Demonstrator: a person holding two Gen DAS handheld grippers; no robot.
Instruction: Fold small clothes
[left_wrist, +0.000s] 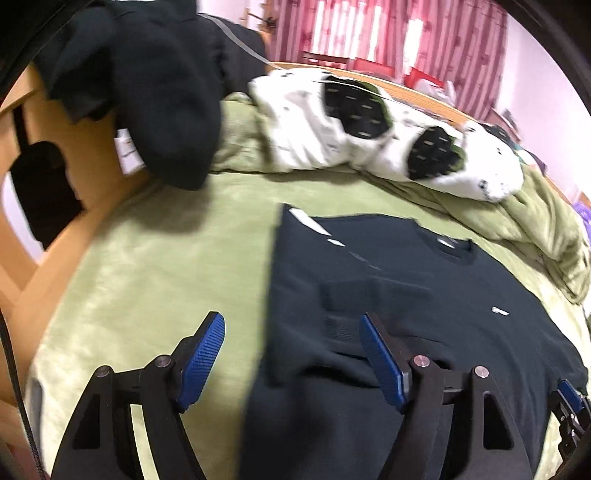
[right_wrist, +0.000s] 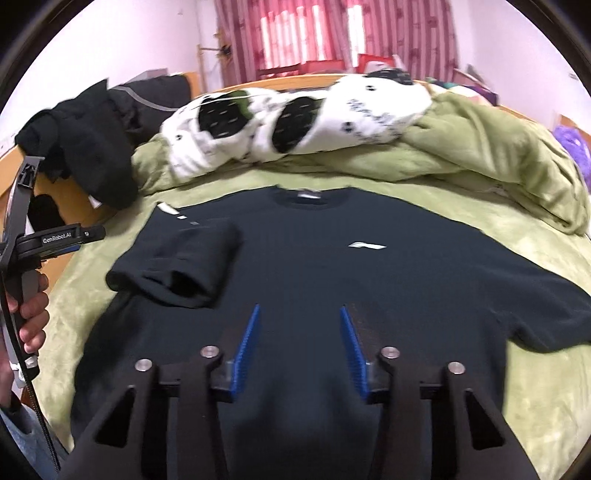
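We are looking at a dark T-shirt (right_wrist: 332, 280) lying flat on a green blanket (right_wrist: 535, 387) on the bed, front side up, with a small white logo (right_wrist: 367, 245) on the chest. One sleeve (right_wrist: 177, 266) is lying folded in over the shirt, and the other sleeve is sticking out to the side.

We are holding the left gripper (left_wrist: 291, 354) with its blue fingers (left_wrist: 201, 356) spread wide, holding nothing. It is hanging over the edge of the shirt, one finger over the green blanket and one over the dark cloth.

We are holding the right gripper (right_wrist: 301, 350) over the bottom part of the shirt, and its fingers are wide apart too, with nothing between them.

At the far end of the bed a white cover with black patches (right_wrist: 295, 122) is sitting bunched up on the green blanket. A pile of black clothes (left_wrist: 147, 92) is hanging over the wooden bed frame (left_wrist: 92, 147) (we are not seeing any box or basket here, only the bed). Red curtains (right_wrist: 332, 37) are hanging behind
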